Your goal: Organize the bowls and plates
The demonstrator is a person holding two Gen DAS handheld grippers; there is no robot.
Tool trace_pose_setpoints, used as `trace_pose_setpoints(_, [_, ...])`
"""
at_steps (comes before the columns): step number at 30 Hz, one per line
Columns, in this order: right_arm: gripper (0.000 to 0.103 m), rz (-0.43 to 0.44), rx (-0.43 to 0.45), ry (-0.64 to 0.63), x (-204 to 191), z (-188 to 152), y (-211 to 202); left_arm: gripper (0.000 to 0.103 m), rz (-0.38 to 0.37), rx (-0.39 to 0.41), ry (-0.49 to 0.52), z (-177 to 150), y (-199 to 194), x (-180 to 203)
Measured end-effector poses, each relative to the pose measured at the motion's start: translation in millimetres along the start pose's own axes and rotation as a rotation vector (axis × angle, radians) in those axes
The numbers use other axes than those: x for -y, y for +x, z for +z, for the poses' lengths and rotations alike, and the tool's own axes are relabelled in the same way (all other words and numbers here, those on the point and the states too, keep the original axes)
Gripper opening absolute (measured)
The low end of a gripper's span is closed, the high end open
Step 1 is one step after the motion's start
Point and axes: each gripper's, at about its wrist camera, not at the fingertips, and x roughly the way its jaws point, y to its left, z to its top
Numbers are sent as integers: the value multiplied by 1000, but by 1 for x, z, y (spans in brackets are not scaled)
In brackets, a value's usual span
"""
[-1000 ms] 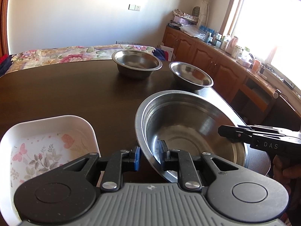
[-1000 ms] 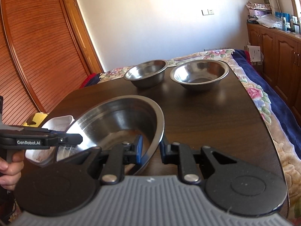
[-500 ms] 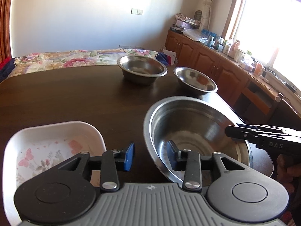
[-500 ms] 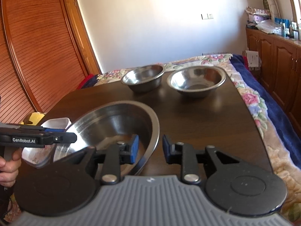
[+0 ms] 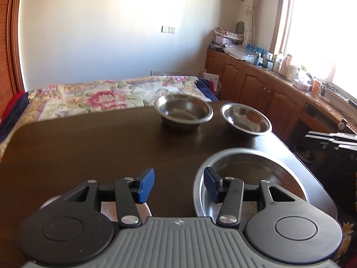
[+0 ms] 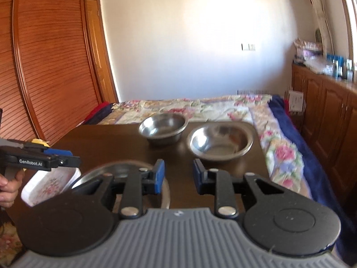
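A large steel bowl rests on the dark table near its right edge; its rim also shows in the right wrist view. My left gripper hangs open above the table beside the bowl's left rim, holding nothing. My right gripper is open too, raised behind the large bowl. Two smaller steel bowls stand side by side at the far end: one on the left, the other on the right. A white floral dish sits at the near left, mostly hidden in the left wrist view.
A bed with a floral quilt lies beyond the table's far edge. Wooden cabinets with bottles on top run along the right wall under a window. Wooden louvred doors stand on the left.
Both grippers opened and let go of the large bowl's rim, then lifted and drew back. The bowl now rests on the table.
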Motion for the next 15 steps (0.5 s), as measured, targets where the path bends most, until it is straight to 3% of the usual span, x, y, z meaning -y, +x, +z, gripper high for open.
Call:
trace_pose_setpoints(7, [29,-11,35,-62,14,35,9,53,29,27,39,32,9,-2])
trace_pose_setpoints(15, [29,17,16,-77,21,49,36,53,50,29,53,54,25,-9])
